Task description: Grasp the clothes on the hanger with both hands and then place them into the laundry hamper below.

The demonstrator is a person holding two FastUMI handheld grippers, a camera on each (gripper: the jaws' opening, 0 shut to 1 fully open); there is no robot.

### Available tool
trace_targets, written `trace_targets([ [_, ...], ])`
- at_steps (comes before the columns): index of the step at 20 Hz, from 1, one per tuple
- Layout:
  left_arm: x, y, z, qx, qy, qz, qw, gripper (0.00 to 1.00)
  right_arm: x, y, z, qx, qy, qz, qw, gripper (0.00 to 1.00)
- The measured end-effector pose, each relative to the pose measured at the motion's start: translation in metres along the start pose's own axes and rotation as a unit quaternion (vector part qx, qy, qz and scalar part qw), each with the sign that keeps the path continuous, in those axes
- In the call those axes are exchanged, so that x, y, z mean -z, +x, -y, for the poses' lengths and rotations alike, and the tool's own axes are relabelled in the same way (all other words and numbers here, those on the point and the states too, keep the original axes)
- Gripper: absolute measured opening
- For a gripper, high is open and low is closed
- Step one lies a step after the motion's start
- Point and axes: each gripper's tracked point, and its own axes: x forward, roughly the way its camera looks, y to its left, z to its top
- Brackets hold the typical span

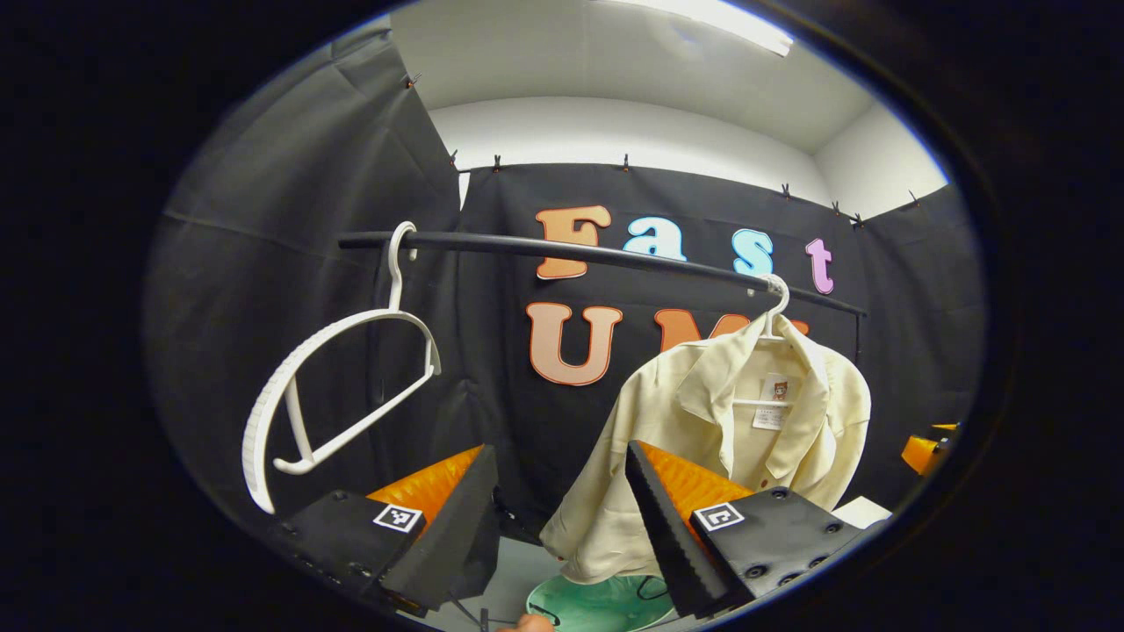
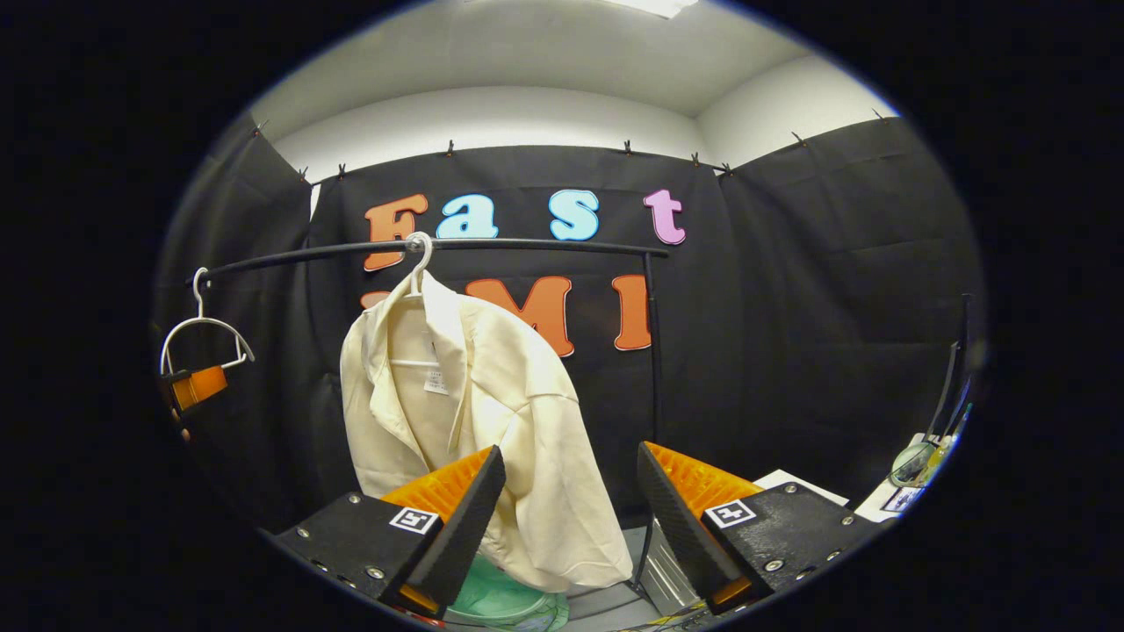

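Ahead, the cream shirt [image 1: 729,439] hung on its hanger [image 1: 773,307] from the rail [image 1: 615,256], beyond both wide-open, empty jaws of the left gripper [image 1: 562,500] and right gripper [image 2: 571,509], above the green hamper [image 1: 597,601].

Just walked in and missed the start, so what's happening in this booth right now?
A person holds a two-finger gripper in each hand, facing a black clothes rail. A cream short-sleeved shirt hangs on a white plastic hanger; a second white hanger hangs empty at the rail's other end. The left gripper and right gripper are both open, short of the shirt, nothing grasped yet. The green laundry hamper waits below.
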Motion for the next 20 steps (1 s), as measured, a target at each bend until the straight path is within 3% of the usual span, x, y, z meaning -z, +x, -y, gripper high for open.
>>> trace_targets([
  [14,0.016,-0.001,-0.024,-0.025,0.003,-0.019,1.0,0.96,0.022,0.056,-0.075,-0.063,-0.016,-0.03,0.997,0.94],
  [15,0.016,-0.002,-0.027,-0.028,0.007,-0.018,0.999,0.93,0.024,0.062,-0.08,-0.068,-0.017,-0.033,0.997,0.95],
  [16,0.017,-0.002,-0.029,-0.03,0.01,-0.018,0.999,0.96,0.024,0.067,-0.085,-0.071,-0.017,-0.034,0.997,0.95],
  [20,0.018,0.002,-0.036,-0.033,0.005,-0.02,0.999,0.96,0.025,0.092,-0.096,-0.067,-0.018,-0.04,0.997,0.95],
])
